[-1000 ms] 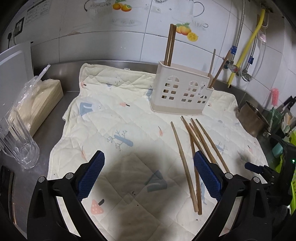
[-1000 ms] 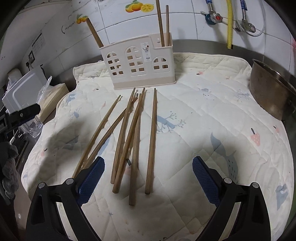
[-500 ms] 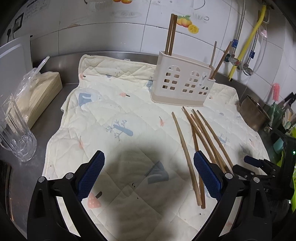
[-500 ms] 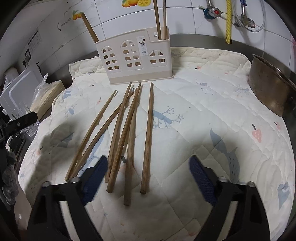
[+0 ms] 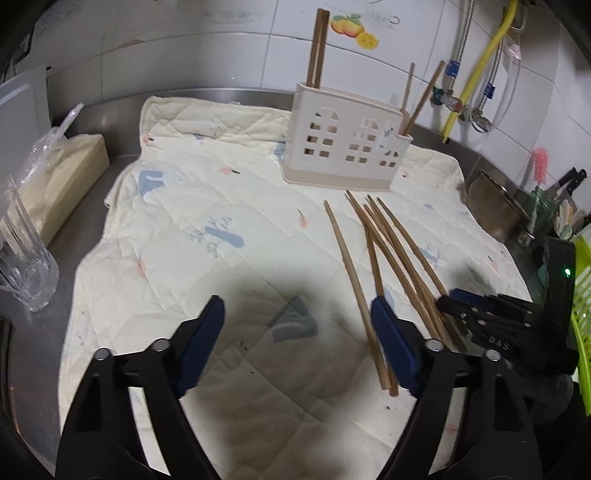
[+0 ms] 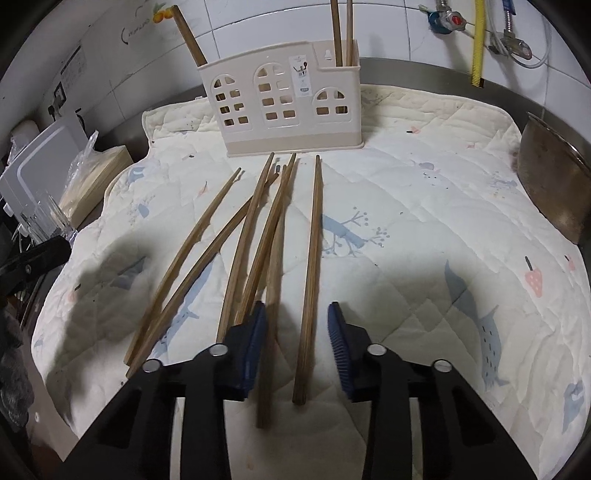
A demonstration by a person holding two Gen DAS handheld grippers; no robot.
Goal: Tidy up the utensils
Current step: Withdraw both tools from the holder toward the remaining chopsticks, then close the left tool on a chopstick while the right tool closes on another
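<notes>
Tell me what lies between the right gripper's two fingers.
In the right wrist view, the right gripper is closing with two loose chopsticks between its fingers, lying on the quilt; neither looks pinched yet.

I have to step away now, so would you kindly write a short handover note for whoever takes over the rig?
Right gripper: jaws closing around the rightmost chopstick on the quilted mat; pads not yet pressing it.
Left gripper: jaws closing, nothing between them, above bare mat.
Things: six loose chopsticks lie fanned out in front of the cream utensil holder.
Done: a few chopsticks already stand in the holder's end compartments.
Left: grip the rightmost chopstick, stand it in the holder, then the other five.
</notes>
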